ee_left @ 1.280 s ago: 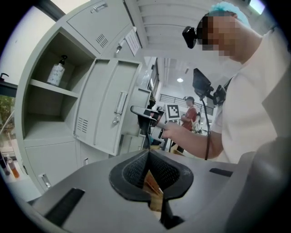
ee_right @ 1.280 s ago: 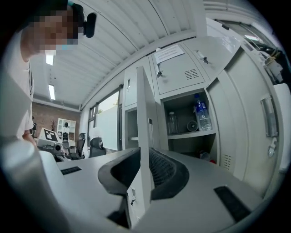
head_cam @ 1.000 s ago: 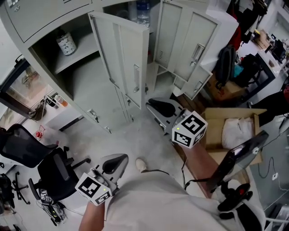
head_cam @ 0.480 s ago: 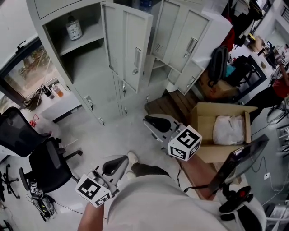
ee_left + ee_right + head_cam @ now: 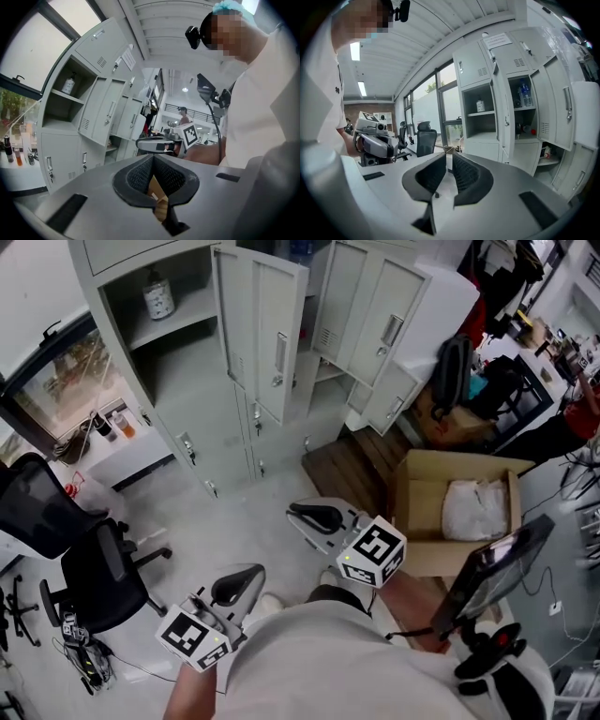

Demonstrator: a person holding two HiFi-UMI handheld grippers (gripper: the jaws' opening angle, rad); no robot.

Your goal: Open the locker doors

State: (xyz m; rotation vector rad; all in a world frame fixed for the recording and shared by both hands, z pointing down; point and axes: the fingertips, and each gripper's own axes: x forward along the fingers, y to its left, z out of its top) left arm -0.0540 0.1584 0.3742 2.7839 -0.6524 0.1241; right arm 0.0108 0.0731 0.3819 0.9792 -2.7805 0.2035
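Head view: the lockers [image 5: 183, 427] stand well ahead, several upper doors [image 5: 267, 329] already swung wide, while the low doors look shut. The left gripper [image 5: 246, 576] and right gripper [image 5: 298, 513] hang near the person's waist, likely stood back for a clear look. The lockers' top is cut off.

Left gripper view: its jaws meet at the tips, holding nothing. The low door latches are too small to judge.

Right gripper view: its jaws sit almost together, empty. An open door hides part of one compartment.
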